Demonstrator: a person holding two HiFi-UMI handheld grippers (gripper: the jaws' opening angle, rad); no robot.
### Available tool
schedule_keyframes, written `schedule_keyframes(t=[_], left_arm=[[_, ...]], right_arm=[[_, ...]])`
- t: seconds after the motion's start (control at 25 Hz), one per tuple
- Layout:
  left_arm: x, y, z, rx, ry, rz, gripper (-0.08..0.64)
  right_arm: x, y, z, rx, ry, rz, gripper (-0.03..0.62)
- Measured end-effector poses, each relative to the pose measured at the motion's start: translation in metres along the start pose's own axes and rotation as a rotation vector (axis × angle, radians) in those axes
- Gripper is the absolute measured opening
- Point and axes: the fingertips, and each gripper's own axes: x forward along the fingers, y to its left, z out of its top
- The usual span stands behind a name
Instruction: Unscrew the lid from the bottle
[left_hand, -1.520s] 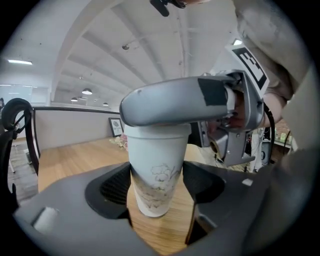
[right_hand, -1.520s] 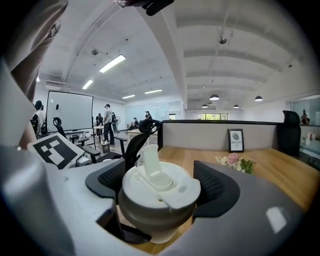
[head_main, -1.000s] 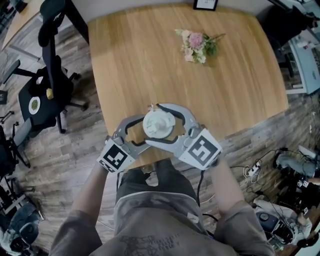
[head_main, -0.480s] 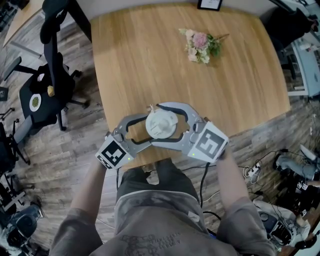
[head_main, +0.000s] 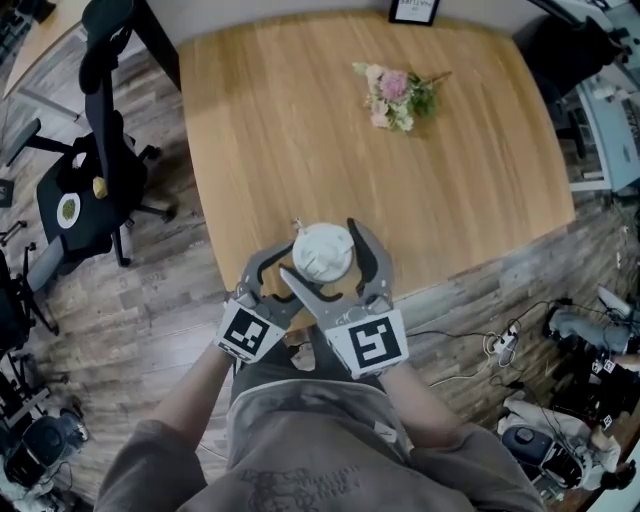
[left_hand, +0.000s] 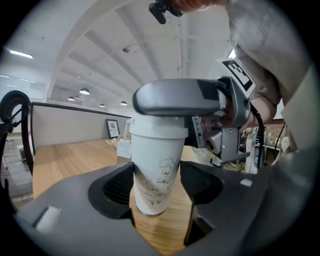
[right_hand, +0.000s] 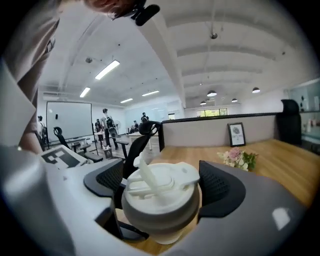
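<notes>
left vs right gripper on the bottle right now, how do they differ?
The left gripper sits low, jaws clamped on the bottle body; the right gripper sits higher, around the lid. Left jaws press the wall; right jaws are opening, the lid between them. Both work the same upright bottle near the table edge.

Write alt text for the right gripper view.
A white flip-spout bottle lid sits between the right gripper's opening tongs, above a wooden table. Behind are a small flower bouquet, a framed picture and a black office chair.
</notes>
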Motion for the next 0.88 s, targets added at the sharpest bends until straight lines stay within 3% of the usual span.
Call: schedule_keyframes(t=[0.12,0.24,0.4,0.6,0.72,0.88], left_arm=[[-0.001,-0.001,-0.001,-0.037,-0.009,0.094,0.289],[-0.004,-0.002,-0.002,-0.066,-0.022,0.151,0.281],[-0.003,-0.001,-0.002,-0.068,-0.026,0.130,0.278],[-0.005,0.001,-0.001,-0.020,-0.016,0.020,0.270],[-0.007,0.002,-0.003,0.059,0.023,-0.078,0.264],[-0.008,0.005,-0.003,0.061,0.049,-0.195,0.255]], right_arm=[[0.007,-0.003,-0.004,-0.050,0.008,-0.063,0.471],[0.010,0.000,-0.003,-0.064,-0.017,-0.065,0.468],[0.008,-0.001,-0.001,-0.047,-0.052,-0.009,0.463],[0.006,0.009,-0.001,-0.106,-0.050,0.219,0.445],[0.004,0.017,0.000,-0.130,-0.044,0.396,0.445],[0.003,0.025,0.003,-0.178,-0.010,0.650,0.445]])
